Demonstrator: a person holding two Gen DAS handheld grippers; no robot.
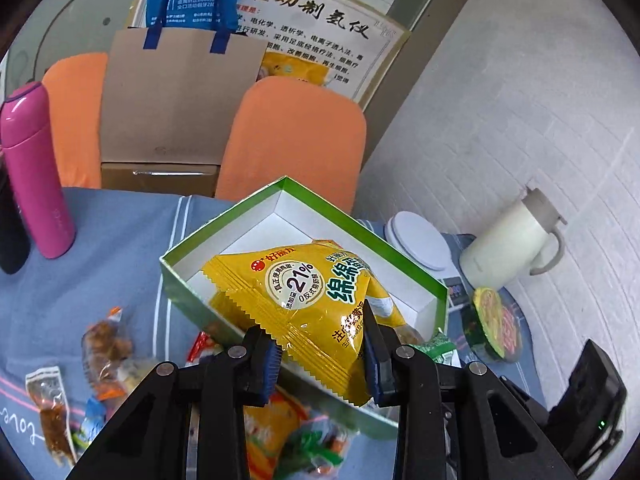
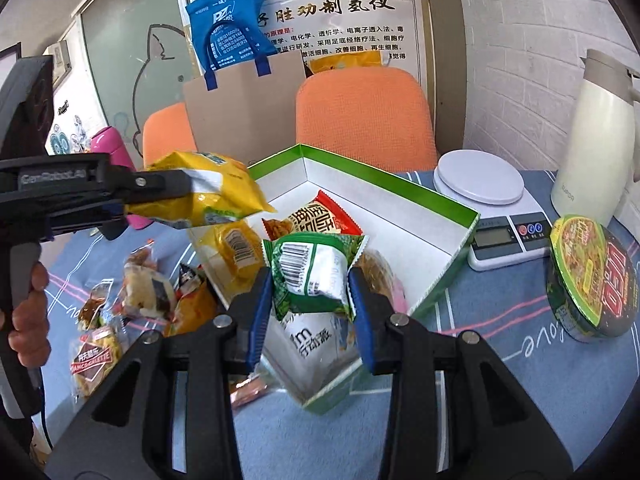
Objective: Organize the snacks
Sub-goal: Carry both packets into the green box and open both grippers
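A green-rimmed white box stands on the blue cloth. My left gripper is shut on a yellow snack bag, held above the box's near left side. My right gripper is shut on a green snack packet over the box's near end. Inside the box lie a red-and-white packet, another yellow packet and a few more. Loose snacks lie on the cloth left of the box.
A pink bottle stands at the left. A white kitchen scale, a cream jug and a noodle bowl sit right of the box. Two orange chairs and a cardboard bag are behind the table. A hand holds the left gripper's handle.
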